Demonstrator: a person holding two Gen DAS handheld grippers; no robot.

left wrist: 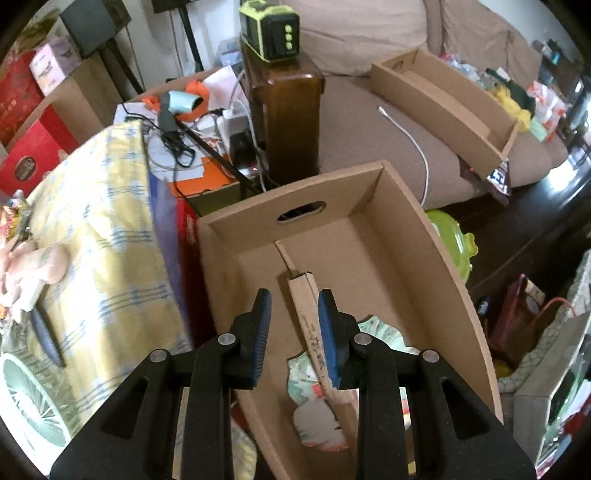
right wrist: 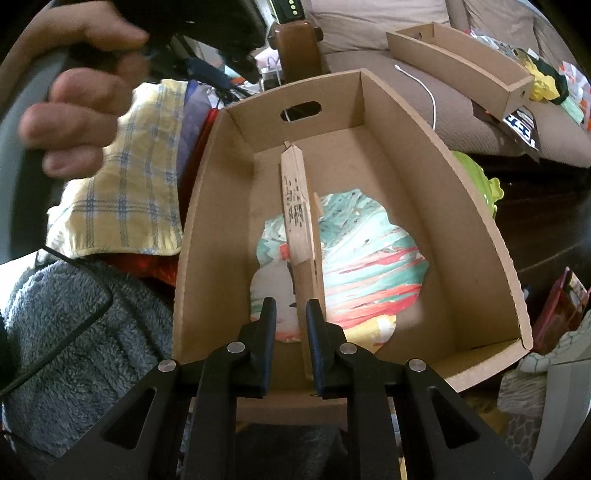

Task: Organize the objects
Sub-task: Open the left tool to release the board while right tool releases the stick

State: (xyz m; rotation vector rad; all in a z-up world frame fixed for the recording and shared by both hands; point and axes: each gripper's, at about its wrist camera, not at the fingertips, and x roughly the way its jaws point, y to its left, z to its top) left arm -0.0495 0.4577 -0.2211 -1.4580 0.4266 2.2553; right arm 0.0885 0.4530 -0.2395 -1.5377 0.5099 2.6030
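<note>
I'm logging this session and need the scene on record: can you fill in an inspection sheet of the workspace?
Surface: sofa seat, brown.
Job's things: open cardboard box with upright cardboard divider; marbled paper sheet on its floor.
Clutter: yellow checked cloth, second cardboard tray.
Grippers: right gripper shut on the divider; left gripper straddles it, jaws apart.
Cables: white cable on the sofa.
Surroundings: green-black device on wooden stand.

The brown sofa seat (left wrist: 369, 140) carries a shallow cardboard tray (left wrist: 443, 107) near its back cushions, a white cable (left wrist: 417, 144) trailing toward its front edge, and crumpled yellow clothing (left wrist: 513, 103) by the tray's far end.
</note>
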